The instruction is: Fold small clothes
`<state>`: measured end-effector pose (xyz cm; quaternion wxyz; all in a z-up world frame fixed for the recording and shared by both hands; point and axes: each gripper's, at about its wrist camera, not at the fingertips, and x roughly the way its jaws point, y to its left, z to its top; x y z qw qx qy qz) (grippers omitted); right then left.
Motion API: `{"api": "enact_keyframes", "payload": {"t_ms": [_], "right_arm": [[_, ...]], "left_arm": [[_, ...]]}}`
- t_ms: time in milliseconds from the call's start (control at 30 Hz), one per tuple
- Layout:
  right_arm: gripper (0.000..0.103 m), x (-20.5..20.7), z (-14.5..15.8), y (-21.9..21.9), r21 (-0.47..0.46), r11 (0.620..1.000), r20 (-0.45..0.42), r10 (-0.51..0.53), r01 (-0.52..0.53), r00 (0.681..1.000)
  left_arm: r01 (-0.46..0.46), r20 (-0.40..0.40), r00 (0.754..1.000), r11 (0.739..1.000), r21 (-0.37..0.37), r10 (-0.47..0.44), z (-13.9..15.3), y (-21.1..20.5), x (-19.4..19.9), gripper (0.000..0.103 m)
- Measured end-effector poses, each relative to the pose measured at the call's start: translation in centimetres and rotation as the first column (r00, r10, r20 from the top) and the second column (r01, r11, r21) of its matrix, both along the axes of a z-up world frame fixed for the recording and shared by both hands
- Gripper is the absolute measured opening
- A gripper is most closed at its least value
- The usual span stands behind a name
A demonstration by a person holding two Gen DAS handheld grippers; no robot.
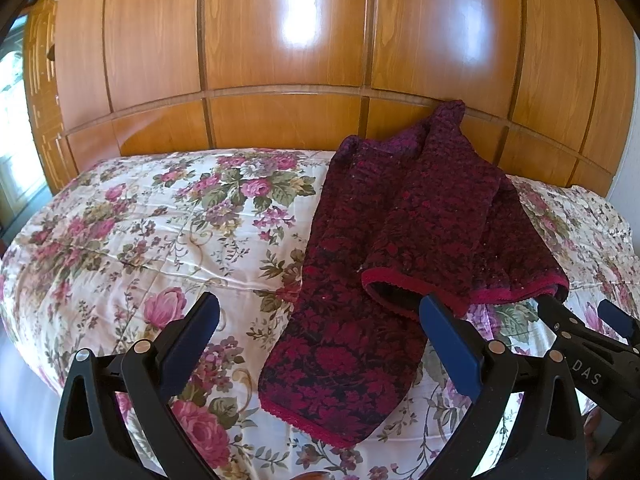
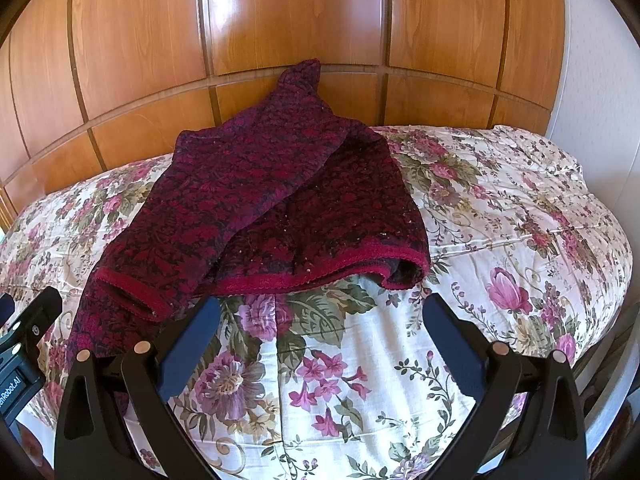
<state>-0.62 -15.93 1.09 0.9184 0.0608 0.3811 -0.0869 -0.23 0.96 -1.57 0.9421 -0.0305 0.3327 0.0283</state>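
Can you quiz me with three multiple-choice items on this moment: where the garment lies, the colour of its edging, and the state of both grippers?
1. Where does the dark red patterned garment lie?
A. on the floral bedspread, its far end up against the wooden headboard
B. hanging on a wardrobe door
C. in a basket

2. What colour is the trim along its edges?
A. white
B. crimson
C. green

3. How do the grippers stand?
A. both shut on cloth
B. left shut, right open
C. both open, holding nothing

Answers:
1 A: the cloth spreads over the floral bedspread and its far end rises against the headboard.
2 B: a crimson band edges the hem and the openings.
3 C: the left gripper and the right gripper each show spread fingers with nothing clamped between them.
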Motion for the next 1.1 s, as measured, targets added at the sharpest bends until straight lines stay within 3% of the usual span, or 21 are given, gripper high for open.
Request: {"api": "enact_keyframes", "payload": {"t_ms": [1100], "right_arm": [[0.101,0.79,-0.72,0.05,0.029,0.999,-0.040,0.014,-0.013,0.999]], "left_arm": [[-0.002,-0.022,1.000,1.000,0.000,0.002,-0.22,0.18,0.16,0.099]]}}
